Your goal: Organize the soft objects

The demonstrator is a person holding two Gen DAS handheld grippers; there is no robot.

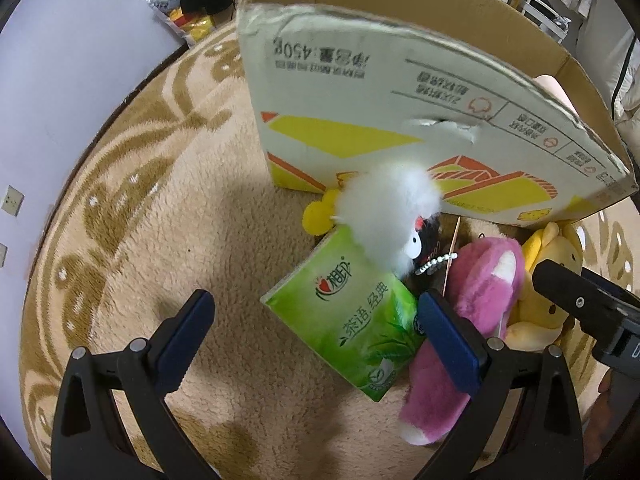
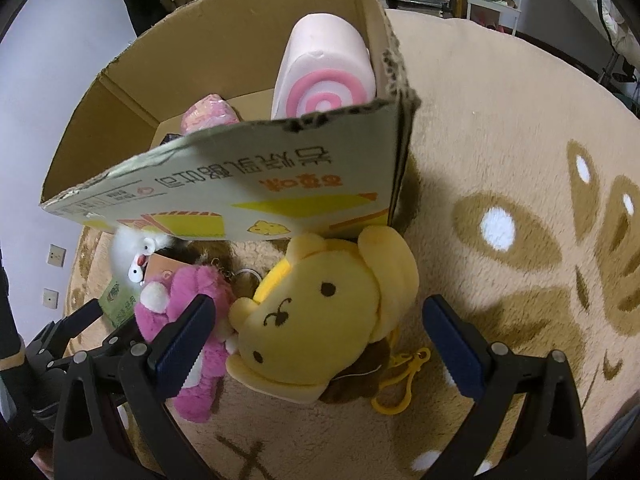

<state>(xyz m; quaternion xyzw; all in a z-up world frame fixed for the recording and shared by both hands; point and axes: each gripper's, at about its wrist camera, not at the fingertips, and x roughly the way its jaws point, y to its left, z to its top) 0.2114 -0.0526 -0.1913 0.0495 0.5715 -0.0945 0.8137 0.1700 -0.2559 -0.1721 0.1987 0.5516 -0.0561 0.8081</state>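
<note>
Several soft things lie on the rug [image 1: 180, 220] in front of the box [image 1: 360, 92], which serves as the landmark here. In the left wrist view the box stands open-topped at the far side, its printed front wall facing the camera. Right at the foot of that wall sits a white fluffy toy [image 1: 384, 208], with a small yellow toy [image 1: 316, 216] touching it on its left. Nearer than the fluffy toy, further from the box, lies a green tissue pack [image 1: 352, 316], tilted. To the right of the pack a pink plush [image 1: 472, 312] stretches away from the box, and a yellow bear [image 1: 552, 280] lies beyond it, below the box's right corner. The left gripper [image 1: 316, 324] has its jaws spread wide and holds nothing; its right finger rests over the edge where pack and pink plush meet. The right gripper [image 1: 580, 300] enters at the right edge, over the bear.

In the right wrist view the box [image 2: 224, 52] is seen from above its front wall: inside stand a pink-and-white roll cushion [image 2: 324, 68] against the right wall and a pink bundle [image 2: 206, 114] to its left. Just below the front wall lies the bear [image 2: 320, 312], face up, with a yellow clip [image 2: 400, 388] beside it. The pink plush [image 2: 188, 312] touches the bear's left side, the fluffy toy [image 2: 136, 252] and the pack [image 2: 118, 300] further left. The right gripper [image 2: 320, 340] has its jaws wide, one finger either side of the bear, not closed on it. The left gripper [image 2: 64, 332] shows at the left edge.
</note>
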